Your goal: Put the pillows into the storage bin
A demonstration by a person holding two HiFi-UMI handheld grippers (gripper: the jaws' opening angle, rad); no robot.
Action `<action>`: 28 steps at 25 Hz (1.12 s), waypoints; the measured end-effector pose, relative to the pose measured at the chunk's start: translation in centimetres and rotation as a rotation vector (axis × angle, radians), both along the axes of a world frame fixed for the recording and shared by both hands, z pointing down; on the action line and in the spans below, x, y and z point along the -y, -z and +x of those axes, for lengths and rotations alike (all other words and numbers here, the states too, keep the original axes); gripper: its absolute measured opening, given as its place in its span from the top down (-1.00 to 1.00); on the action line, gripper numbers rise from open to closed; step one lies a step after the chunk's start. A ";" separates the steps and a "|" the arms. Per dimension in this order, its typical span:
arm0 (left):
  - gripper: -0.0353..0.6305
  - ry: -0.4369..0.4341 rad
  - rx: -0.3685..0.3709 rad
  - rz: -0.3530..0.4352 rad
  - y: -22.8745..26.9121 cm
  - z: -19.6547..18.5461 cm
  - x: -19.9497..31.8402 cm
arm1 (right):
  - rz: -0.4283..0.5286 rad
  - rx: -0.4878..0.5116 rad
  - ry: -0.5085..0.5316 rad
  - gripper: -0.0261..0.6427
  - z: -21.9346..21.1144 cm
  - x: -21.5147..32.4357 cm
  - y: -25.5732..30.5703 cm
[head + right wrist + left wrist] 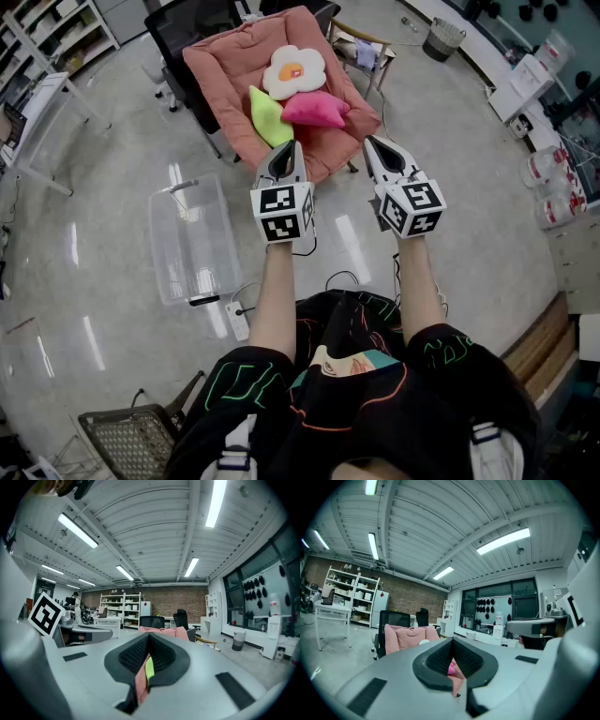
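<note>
Closed and empty, left hand-held gripper and right hand-held gripper should open wide before reaching pillows on the chair.

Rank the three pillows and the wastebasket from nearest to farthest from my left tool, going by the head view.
From the left tool, which is shut:
1. green pillow, just ahead, on the left of the chair seat.
2. pink pillow, ahead and to the right, against the green one.
3. flower pillow, higher up the chair back.
4. wastebasket, far right, across the floor.
</note>
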State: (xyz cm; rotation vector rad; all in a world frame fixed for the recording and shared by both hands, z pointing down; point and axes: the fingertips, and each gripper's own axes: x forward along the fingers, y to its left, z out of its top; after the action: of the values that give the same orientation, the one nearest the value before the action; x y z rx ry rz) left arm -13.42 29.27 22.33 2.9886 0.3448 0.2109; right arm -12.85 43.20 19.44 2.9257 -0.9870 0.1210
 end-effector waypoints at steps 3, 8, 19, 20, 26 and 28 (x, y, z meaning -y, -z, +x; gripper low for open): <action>0.90 0.006 0.001 -0.010 -0.2 0.6 0.3 | -0.008 -0.005 0.004 0.93 0.6 0.3 -0.2; 0.90 -0.008 0.020 -0.034 -1.0 2.1 0.5 | -0.010 -0.010 -0.030 0.93 2.4 0.3 -0.4; 0.90 0.028 0.096 -0.065 -5.7 10.2 3.8 | 0.063 0.051 -0.020 0.93 12.5 1.7 -4.0; 0.90 0.040 0.105 -0.065 -6.3 11.4 4.4 | 0.065 0.059 -0.011 0.93 13.9 2.3 -4.5; 0.88 0.089 0.201 -0.085 -10.4 21.6 7.1 | 0.057 0.141 0.034 0.93 25.3 4.8 -8.8; 0.85 0.092 0.253 -0.085 -12.5 25.7 7.4 | 0.044 0.185 0.033 0.93 30.0 5.2 -10.9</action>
State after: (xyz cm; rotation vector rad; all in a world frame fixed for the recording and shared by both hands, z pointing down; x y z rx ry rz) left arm 12.27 21.82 34.82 2.8398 0.1832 0.5435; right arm 17.12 37.99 30.33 2.9793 -1.0734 0.3799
